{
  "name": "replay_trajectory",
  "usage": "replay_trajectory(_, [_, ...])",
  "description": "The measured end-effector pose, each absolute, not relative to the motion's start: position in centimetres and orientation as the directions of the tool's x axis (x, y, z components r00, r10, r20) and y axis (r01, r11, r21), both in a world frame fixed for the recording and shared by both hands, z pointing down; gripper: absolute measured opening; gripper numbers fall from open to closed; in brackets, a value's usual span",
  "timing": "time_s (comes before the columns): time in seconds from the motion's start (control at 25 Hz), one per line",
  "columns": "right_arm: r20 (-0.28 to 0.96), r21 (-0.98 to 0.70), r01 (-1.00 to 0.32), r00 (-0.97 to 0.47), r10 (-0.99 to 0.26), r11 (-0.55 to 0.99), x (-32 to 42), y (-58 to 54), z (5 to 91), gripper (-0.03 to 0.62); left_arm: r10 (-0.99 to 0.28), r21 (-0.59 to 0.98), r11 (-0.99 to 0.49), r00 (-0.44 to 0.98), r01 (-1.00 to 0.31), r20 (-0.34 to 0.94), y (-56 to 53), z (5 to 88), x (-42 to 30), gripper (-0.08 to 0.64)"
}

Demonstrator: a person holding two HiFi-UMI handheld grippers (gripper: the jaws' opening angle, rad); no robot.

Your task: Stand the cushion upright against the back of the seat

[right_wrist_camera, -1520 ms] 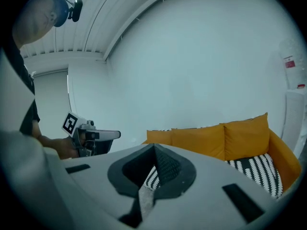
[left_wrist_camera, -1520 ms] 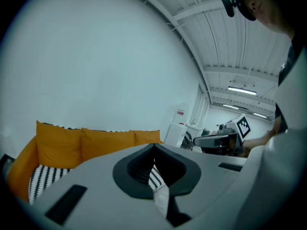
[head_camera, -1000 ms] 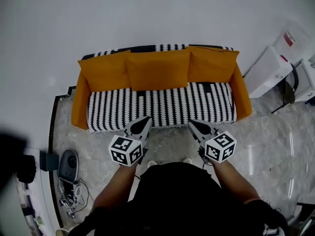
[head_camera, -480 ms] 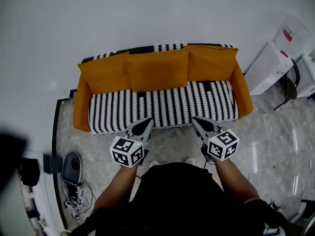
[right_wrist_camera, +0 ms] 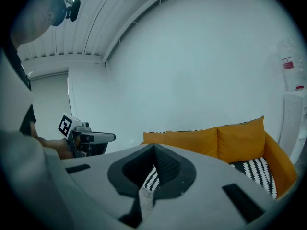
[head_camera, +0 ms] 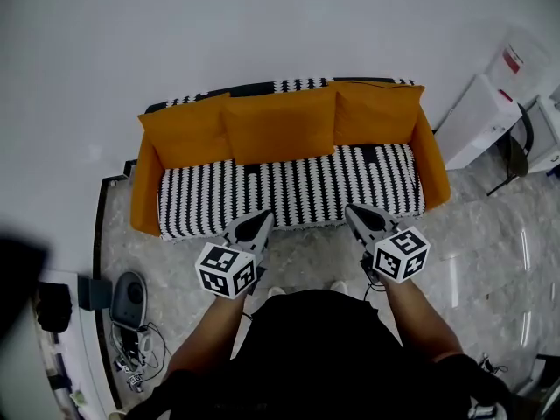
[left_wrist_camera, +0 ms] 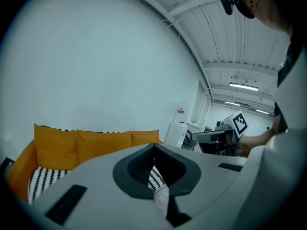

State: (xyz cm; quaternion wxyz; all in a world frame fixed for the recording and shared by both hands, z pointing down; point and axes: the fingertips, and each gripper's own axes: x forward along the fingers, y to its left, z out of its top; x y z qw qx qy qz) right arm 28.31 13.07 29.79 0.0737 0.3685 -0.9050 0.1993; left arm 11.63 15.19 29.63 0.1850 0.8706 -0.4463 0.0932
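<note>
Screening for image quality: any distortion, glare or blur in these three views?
Head view: fisheye bows the sofa; glare streaks on the glossy floor. Left gripper view: dark rounded corners, bright ceiling lamp. Right gripper view: same vignette, bluish cast.

A plain white wall (head_camera: 280, 24) rises over a pale marbled floor (head_camera: 490, 269). At the head view's right stand a white cabinet (head_camera: 475, 125) and a white appliance with a red label (head_camera: 518, 70), with a black chair (head_camera: 513, 166) just beside them. Lower left, a grey rounded device (head_camera: 129, 293) lies near tangled cables (head_camera: 129, 357)
</note>
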Motion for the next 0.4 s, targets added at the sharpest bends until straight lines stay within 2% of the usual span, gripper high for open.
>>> replay_trajectory(0.4, [0.286,-0.31,-0.694,-0.72,-0.632,0.65,28.4,13.17,29.95,0.035,-0.741,0.238,-0.536,0.586,-0.81,0.328,14.88,29.53,11.87,0.016])
